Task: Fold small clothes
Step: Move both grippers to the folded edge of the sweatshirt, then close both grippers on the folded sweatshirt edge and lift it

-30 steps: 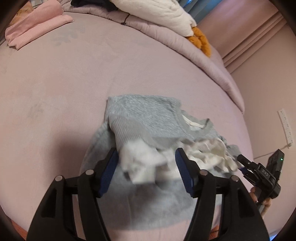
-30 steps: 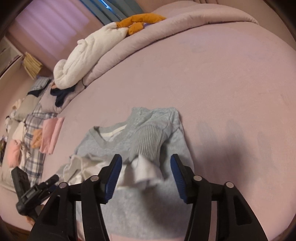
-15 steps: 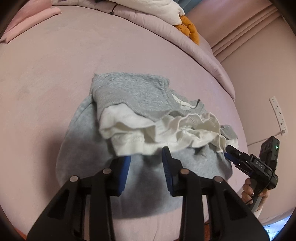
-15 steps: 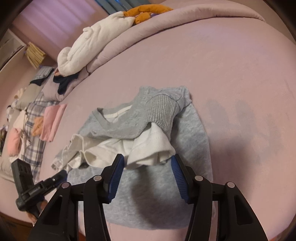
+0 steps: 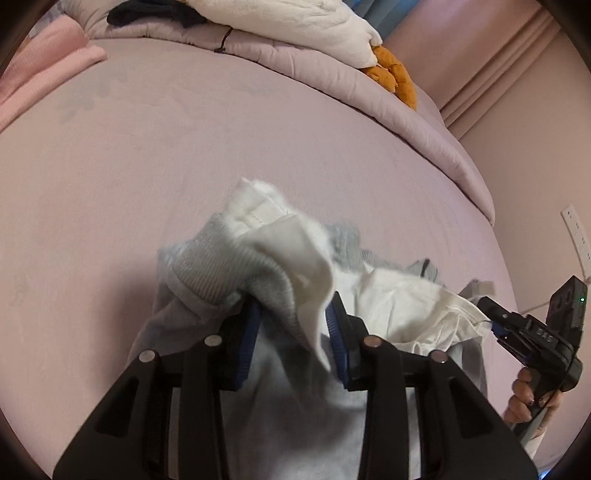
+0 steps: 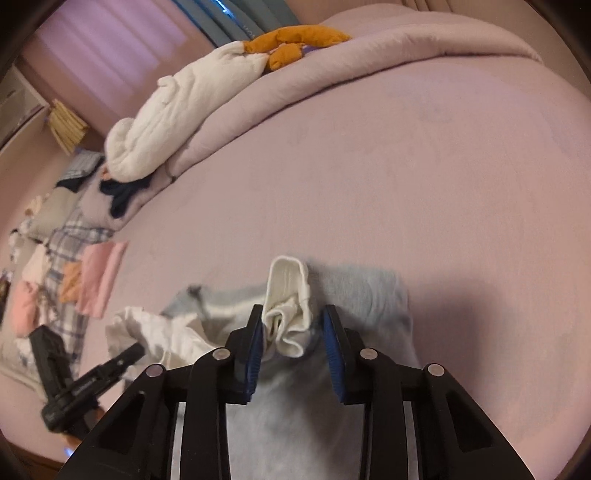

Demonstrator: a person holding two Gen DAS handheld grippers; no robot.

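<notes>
A small grey sweatshirt (image 5: pixel 207 266) with a white frilled hem (image 5: pixel 399 295) lies bunched on the pink bed (image 5: pixel 258 147). My left gripper (image 5: pixel 291 314) has the ribbed grey cuff and a fold of white frill pinched between its blue pads and raised off the bed; its jaws are opening slightly. My right gripper (image 6: pixel 291 317) has a standing fold of white frill (image 6: pixel 288 280) between its pads, and its jaws are closing on it. The sweatshirt body (image 6: pixel 369 295) lies beneath. Each gripper shows in the other's view: right gripper (image 5: pixel 491 321), left gripper (image 6: pixel 138 350).
A rolled lilac quilt (image 5: pixel 369 99) with a white plush (image 5: pixel 295 18) and an orange toy (image 5: pixel 395 77) lines the far edge. A folded pink garment (image 6: pixel 99 277) and other clothes lie at the left. A hand (image 5: pixel 524 395) holds the right gripper. The wall (image 5: pixel 535 166) is near.
Both grippers moved onto the sweatshirt and narrowed their jaws around its white frill and grey cuff. The fabric, flat before, now stands bunched and lifted between the pads.
</notes>
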